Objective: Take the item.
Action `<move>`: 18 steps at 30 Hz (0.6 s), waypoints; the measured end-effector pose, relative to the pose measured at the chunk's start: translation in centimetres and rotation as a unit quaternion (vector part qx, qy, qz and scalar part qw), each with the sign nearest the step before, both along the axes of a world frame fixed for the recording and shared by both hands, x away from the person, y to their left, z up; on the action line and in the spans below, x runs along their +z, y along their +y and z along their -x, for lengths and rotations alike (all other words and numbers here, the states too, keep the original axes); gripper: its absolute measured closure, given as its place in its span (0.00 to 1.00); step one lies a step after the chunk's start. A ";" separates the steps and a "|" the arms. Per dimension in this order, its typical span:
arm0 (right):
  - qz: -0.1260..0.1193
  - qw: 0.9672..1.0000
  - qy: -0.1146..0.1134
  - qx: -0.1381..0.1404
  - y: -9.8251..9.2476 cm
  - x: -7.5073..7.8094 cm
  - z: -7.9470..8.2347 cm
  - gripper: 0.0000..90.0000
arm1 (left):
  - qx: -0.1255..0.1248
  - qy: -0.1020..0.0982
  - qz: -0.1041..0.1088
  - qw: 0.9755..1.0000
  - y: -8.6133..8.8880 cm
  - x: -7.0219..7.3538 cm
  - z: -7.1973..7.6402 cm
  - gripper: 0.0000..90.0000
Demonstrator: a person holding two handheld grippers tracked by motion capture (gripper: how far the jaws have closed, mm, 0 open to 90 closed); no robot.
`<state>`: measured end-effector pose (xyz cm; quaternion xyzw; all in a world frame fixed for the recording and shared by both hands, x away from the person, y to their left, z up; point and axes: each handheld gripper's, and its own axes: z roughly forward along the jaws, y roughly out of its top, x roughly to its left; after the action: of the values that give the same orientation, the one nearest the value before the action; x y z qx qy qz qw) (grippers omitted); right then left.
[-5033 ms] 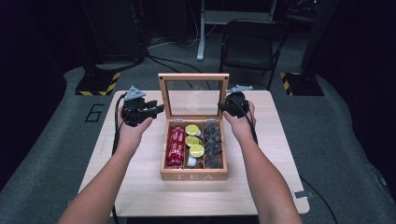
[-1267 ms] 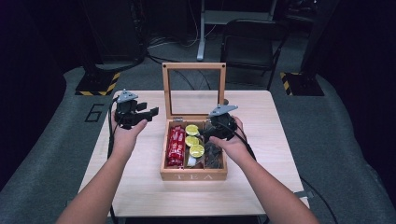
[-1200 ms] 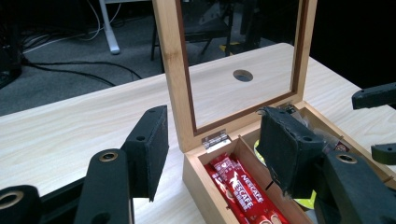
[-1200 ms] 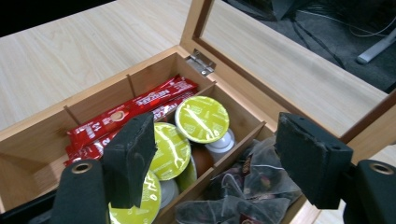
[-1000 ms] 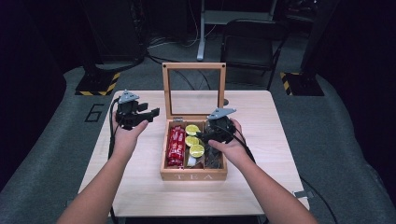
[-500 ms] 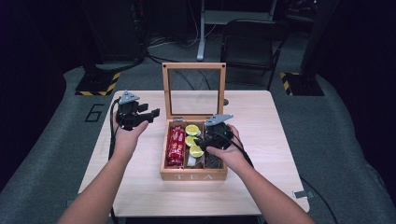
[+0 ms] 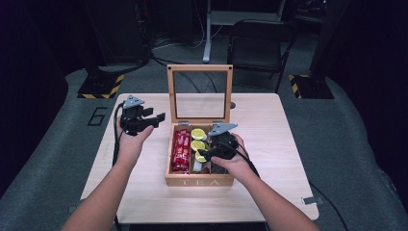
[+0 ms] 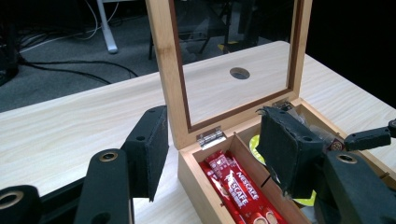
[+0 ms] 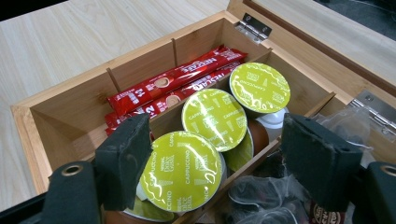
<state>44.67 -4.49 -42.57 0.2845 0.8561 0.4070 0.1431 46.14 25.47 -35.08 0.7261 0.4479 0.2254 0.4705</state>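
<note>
Three green-lidded capsules sit in the middle compartment of the tea box. My right gripper hangs open over the nearest one; I'd straddle its rim squarely, avoiding the divider. Left gripper waits open beside the box.

Left gripper jaws apart, nothing between the pads; left pad hangs over the bare table, right pad over the open wooden box. Box's back left corner sits in the gap between the jaws. Glass-paned lid stands upright just ahead, hinge between the jaws. Red Nescafe sachets lie in the compartment below the gap. Yellow-green capsule lid peeks out beside the right pad. Other gripper's black tip comes in at far right. Round hole in the table seen through the glass.
</note>
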 end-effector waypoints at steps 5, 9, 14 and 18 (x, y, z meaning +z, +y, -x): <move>0.002 1.000 0.007 0.004 0.1 -0.5 0.2 0.28 | -0.003 -0.001 -0.001 1.000 -0.1 -0.1 0.1 0.47; 0.004 1.000 0.007 0.009 0.3 -0.9 0.2 0.28 | -0.001 -0.001 0.001 1.000 -0.1 -0.1 0.0 0.47; 0.005 1.000 0.016 0.016 0.5 -1.3 0.5 0.29 | 0.000 0.000 -0.002 1.000 0.1 -0.1 0.0 0.47; 0.007 1.000 0.014 0.024 0.7 -1.6 0.5 0.30 | 0.002 0.002 -0.003 1.000 0.2 -0.2 0.0 0.47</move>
<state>44.16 -3.75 -44.14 0.2690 0.8675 0.4000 0.1232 46.17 25.63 -35.26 0.7269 0.4493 0.2263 0.4675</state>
